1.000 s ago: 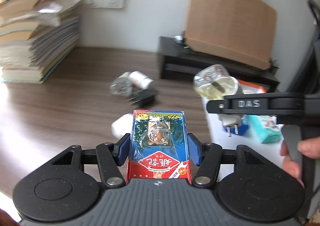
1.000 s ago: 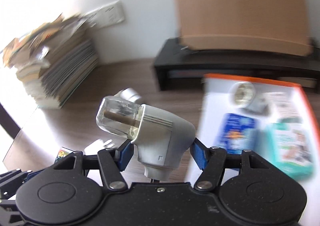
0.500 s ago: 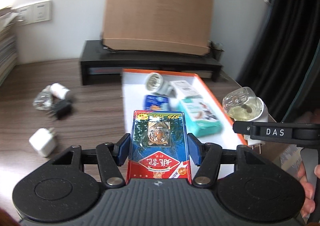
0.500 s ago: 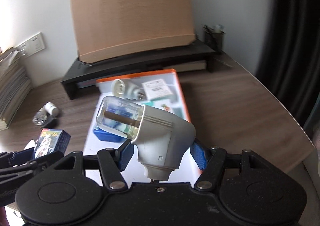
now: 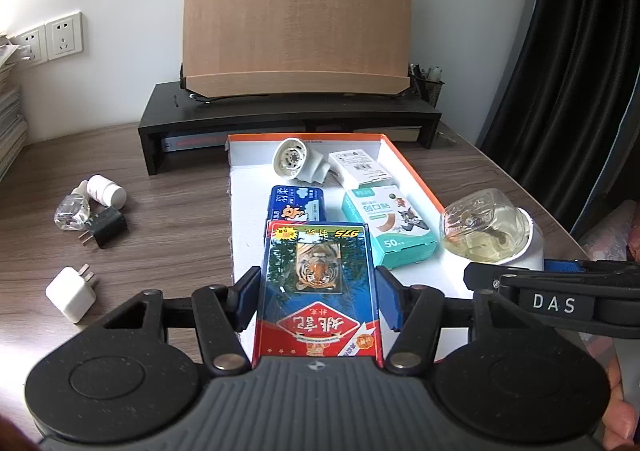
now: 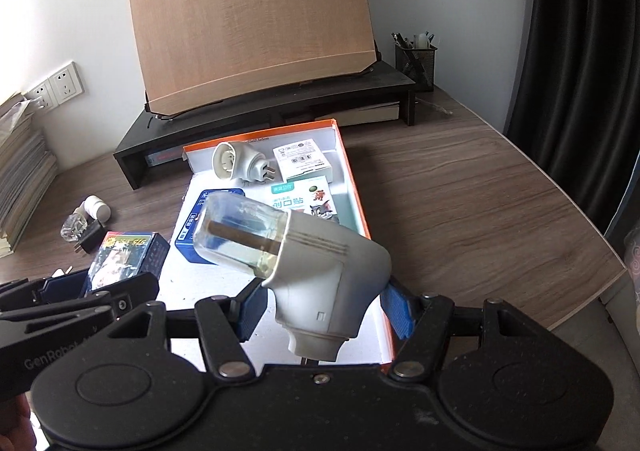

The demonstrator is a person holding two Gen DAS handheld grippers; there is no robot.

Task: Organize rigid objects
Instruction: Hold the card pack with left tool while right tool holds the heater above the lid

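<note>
Four items already lie in the orange-rimmed tray [image 5: 416, 175]; left fingers [image 5: 248, 299] clamp the card box [image 5: 318, 283], right fingers [image 6: 250, 311] clamp the vaporizer plug [image 6: 320, 271], both over the tray's near end, while four small items [image 5: 88, 219] wait on the table [image 5: 168, 235].

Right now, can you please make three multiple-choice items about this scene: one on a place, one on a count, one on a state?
1. Where does the white charger lie?
A. in the tray
B. on the table
C. on the black stand

2. How many chargers lie on the table?
A. one
B. two
C. four

3. What does the right claw hold?
A. nothing
B. a card box
C. a plug-in vaporizer

Answers: 1 B, it rests on wood left of the tray. 2 B, one white, one black. 3 C, the pads press its grey body.
</note>
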